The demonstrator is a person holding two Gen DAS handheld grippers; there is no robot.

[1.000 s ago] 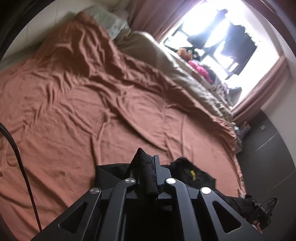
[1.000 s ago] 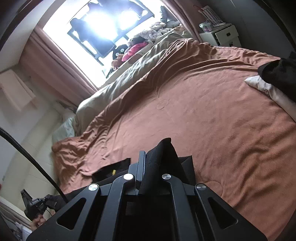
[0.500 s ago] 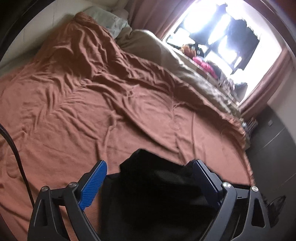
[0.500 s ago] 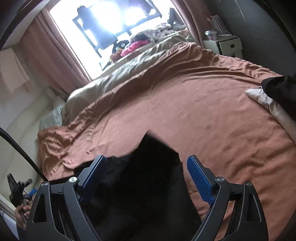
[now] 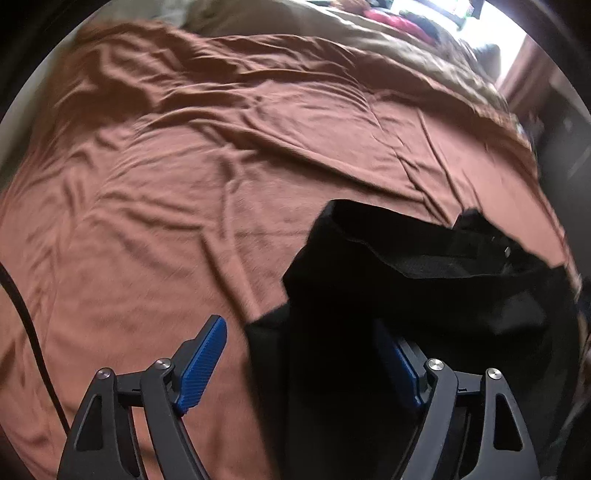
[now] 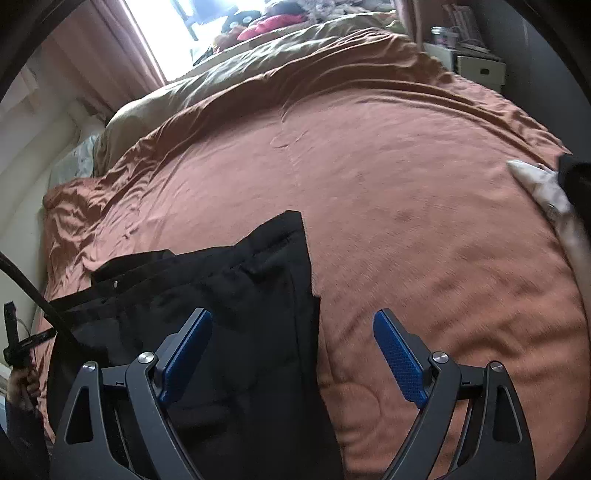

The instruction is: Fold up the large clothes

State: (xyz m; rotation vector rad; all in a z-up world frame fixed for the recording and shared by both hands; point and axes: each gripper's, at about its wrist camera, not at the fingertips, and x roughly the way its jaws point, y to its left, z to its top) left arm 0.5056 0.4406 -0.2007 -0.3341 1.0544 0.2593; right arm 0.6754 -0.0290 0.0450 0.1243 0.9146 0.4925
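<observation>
Black garment (image 6: 236, 317) lay on rust-brown bed cover (image 6: 406, 221), near edge. Left claw (image 5: 306, 365) wide, empty; right claw (image 6: 291, 350) wide, empty. Risk: loose top layer could slip, crease; regrasp might catch single layer only.

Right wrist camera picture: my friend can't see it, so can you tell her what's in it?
A black garment lies spread on a bed covered with a rust-brown sheet. The right gripper is above it, its blue-padded fingers wide open and holding nothing. At the far edge are a beige duvet and a bright window.
</observation>
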